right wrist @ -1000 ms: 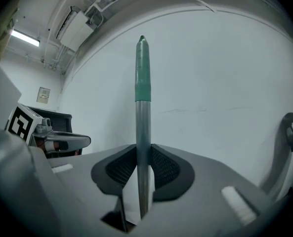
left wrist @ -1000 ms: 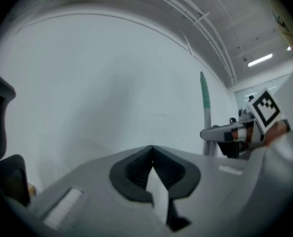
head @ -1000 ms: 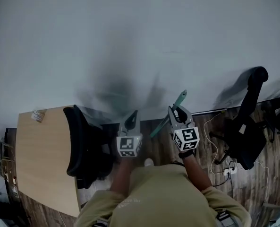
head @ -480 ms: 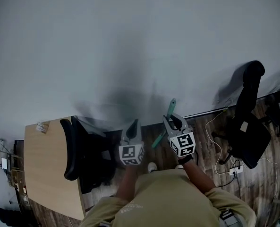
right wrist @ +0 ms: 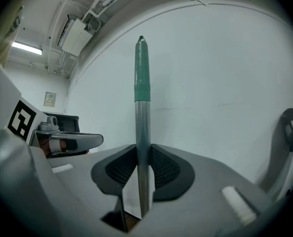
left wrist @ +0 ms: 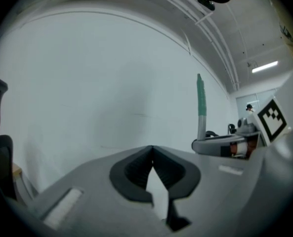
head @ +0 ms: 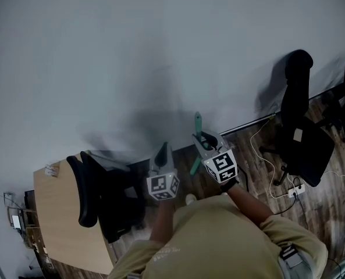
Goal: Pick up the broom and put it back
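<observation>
The broom shows as a silver handle with a green grip (right wrist: 142,98), standing upright between the pads of my right gripper (right wrist: 142,164), which is shut on it. In the head view the green grip (head: 198,121) rises in front of the white wall above that gripper (head: 202,139); the broom's head is hidden. My left gripper (head: 163,150) hangs just left of it, level, its pads (left wrist: 152,154) meeting at the tip with nothing between them. From the left gripper view the handle (left wrist: 200,102) and the right gripper (left wrist: 220,144) appear at the right.
A white wall (head: 131,57) fills the space ahead. A black office chair (head: 96,193) stands by a wooden table (head: 56,225) at the left. Another black chair (head: 303,138) is at the right, with a power strip and cables (head: 294,188) on the wooden floor.
Both grippers have moved sideways along the wall with the broom still held in the right one. The handle now looks more upright in the head view.
</observation>
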`<action>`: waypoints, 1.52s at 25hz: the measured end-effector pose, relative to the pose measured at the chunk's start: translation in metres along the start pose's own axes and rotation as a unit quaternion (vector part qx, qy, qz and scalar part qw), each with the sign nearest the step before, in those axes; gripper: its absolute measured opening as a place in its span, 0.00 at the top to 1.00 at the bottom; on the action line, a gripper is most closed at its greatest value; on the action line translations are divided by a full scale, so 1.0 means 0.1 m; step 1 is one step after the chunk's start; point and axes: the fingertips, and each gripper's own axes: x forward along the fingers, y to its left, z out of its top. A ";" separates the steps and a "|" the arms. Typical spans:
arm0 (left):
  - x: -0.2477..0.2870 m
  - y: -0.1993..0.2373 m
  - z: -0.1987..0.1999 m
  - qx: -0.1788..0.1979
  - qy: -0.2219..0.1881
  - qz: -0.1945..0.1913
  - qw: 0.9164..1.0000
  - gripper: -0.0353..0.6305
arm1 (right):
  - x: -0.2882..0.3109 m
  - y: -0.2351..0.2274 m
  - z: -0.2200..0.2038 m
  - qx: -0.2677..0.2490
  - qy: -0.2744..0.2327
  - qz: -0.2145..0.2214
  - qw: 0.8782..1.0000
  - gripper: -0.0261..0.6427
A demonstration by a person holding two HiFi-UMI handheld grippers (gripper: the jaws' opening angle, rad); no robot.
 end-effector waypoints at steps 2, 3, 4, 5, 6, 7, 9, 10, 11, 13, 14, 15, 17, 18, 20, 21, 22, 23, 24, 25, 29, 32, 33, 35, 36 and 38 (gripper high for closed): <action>0.05 -0.12 0.00 0.000 0.001 -0.009 1.000 0.94 | -0.09 -0.08 -0.02 0.002 0.002 -0.004 1.000 0.83; 0.08 -0.18 0.00 0.001 0.001 -0.014 1.000 0.94 | -0.13 -0.12 -0.04 0.004 0.003 -0.007 1.000 0.83; 0.11 -0.25 0.00 0.001 0.001 -0.020 1.000 0.94 | -0.18 -0.17 -0.05 0.007 0.003 -0.011 1.000 0.83; 0.14 -0.32 0.00 0.001 0.001 -0.026 1.000 0.94 | -0.24 -0.22 -0.06 0.010 0.004 -0.015 1.000 0.83; 0.17 -0.39 0.00 0.000 0.002 -0.032 0.999 0.94 | -0.30 -0.28 -0.08 0.014 0.005 -0.020 1.000 0.83; 0.21 -0.47 -0.01 0.000 0.003 -0.038 0.999 0.95 | -0.36 -0.34 -0.09 0.017 0.006 -0.024 1.000 0.83; 0.27 -0.65 -0.01 0.000 0.004 -0.053 0.999 0.95 | -0.49 -0.46 -0.12 0.021 0.009 -0.035 0.999 0.83; 0.30 -0.73 -0.02 0.000 0.005 -0.060 0.998 0.94 | -0.56 -0.51 -0.14 0.023 0.010 -0.041 0.999 0.83; 0.33 -0.82 -0.02 0.001 0.005 -0.068 0.998 0.95 | -0.62 -0.57 -0.15 0.023 0.011 -0.048 0.999 0.83; 0.39 -0.99 -0.04 0.002 0.008 -0.081 0.997 0.94 | -0.74 -0.69 -0.18 0.024 0.012 -0.061 0.998 0.83; 0.42 -1.07 -0.06 0.003 0.010 -0.087 0.996 0.95 | -0.81 -0.75 -0.19 0.024 0.012 -0.067 0.997 0.83; 0.44 -1.16 -0.08 0.003 0.012 -0.094 0.996 0.94 | -0.88 -0.80 -0.20 0.024 0.012 -0.073 0.997 0.83; 0.47 -1.35 -0.13 0.003 0.015 -0.107 0.994 0.94 | -1.05 -0.92 -0.24 0.025 0.011 -0.086 0.996 0.83; 0.48 -1.45 -0.15 0.003 0.016 -0.114 0.993 0.94 | -1.15 -0.97 -0.26 0.025 0.011 -0.094 0.995 0.83; 0.49 -1.68 -0.20 0.004 0.020 -0.131 0.991 0.94 | -1.34 -1.08 -0.31 0.023 0.013 -0.109 0.994 0.83; 0.49 -1.79 -0.22 0.004 0.024 -0.140 0.990 0.94 | -1.43 -1.14 -0.34 0.022 0.016 -0.117 0.993 0.83; 0.49 -1.91 -0.25 0.006 0.029 -0.151 0.988 0.95 | -1.50 -1.19 -0.37 0.021 0.019 -0.126 0.992 0.83; 0.49 -2.01 -0.28 0.010 0.034 -0.163 0.986 0.94 | -1.56 -1.25 -0.40 0.019 0.023 -0.136 0.990 0.83; 0.49 -2.10 -0.30 0.016 0.039 -0.177 0.983 0.94 | -1.61 -1.29 -0.43 0.017 0.027 -0.146 0.989 0.83; 0.49 -2.17 -0.33 0.020 0.044 -0.190 0.981 0.94 | -1.66 -1.31 -0.46 0.015 0.031 -0.156 0.987 0.83; 0.60 -2.33 -0.42 0.019 0.062 -0.232 0.971 0.94 | -1.82 -1.41 -0.58 0.023 0.046 -0.198 0.979 0.83; 0.78 -2.49 -0.46 0.020 0.063 -0.264 0.962 0.94 | -1.93 -1.61 -0.71 0.043 0.051 -0.234 0.970 0.83; 0.84 -2.55 -0.47 0.020 0.063 -0.276 0.959 0.94 | -1.99 -1.70 -0.73 0.052 0.050 -0.247 0.966 0.83; 0.92 -2.68 -0.49 0.020 0.066 -0.303 0.950 0.95 | -2.11 -1.83 -0.74 0.066 0.046 -0.269 0.960 0.83; 0.96 -2.73 -0.51 0.021 0.069 -0.317 0.946 0.94 | -2.16 -1.88 -0.74 0.071 0.045 -0.280 0.956 0.83; 1.04 -2.78 -0.53 0.020 0.073 -0.339 0.938 0.94 | -2.23 -1.95 -0.75 0.077 0.048 -0.303 0.949 0.83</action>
